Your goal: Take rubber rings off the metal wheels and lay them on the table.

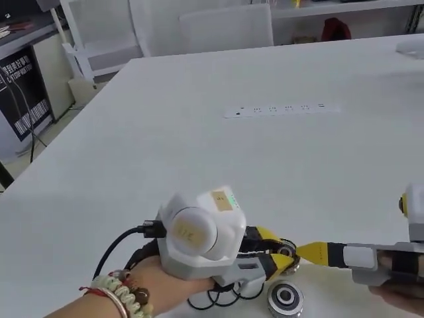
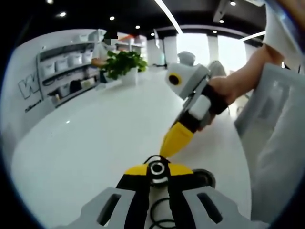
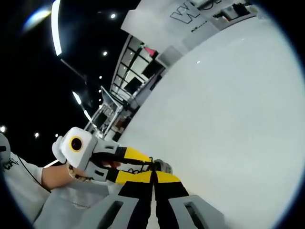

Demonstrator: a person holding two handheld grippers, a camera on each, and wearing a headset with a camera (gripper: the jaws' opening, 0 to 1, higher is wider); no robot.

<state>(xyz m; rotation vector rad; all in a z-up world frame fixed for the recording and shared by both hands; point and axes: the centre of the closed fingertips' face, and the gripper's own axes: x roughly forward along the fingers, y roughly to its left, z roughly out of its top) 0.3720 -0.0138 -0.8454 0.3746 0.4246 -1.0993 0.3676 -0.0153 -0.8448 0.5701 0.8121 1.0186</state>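
Note:
A small metal wheel [image 1: 287, 250] is held just above the white table [image 1: 199, 146], with my left gripper [image 1: 285, 257] shut on it. In the left gripper view that wheel [image 2: 157, 168] sits between my yellow jaws, a black rubber ring [image 2: 156, 158] looped at its top. My right gripper [image 1: 301, 251] comes in from the right, shut, its tips pinching that ring; it shows as a yellow wedge [image 2: 167, 150] in the left gripper view. A second wheel [image 1: 285, 298] lies on the table below. Loose rubber rings [image 1: 212, 299] lie beside it.
A white power strip [image 1: 281, 109] lies across the middle of the table. White chairs [image 1: 225, 26] stand along the far edge. A potted plant [image 2: 124, 64] and shelves [image 2: 62, 71] are far off. A person's sleeve [image 2: 276, 124] is close on the right.

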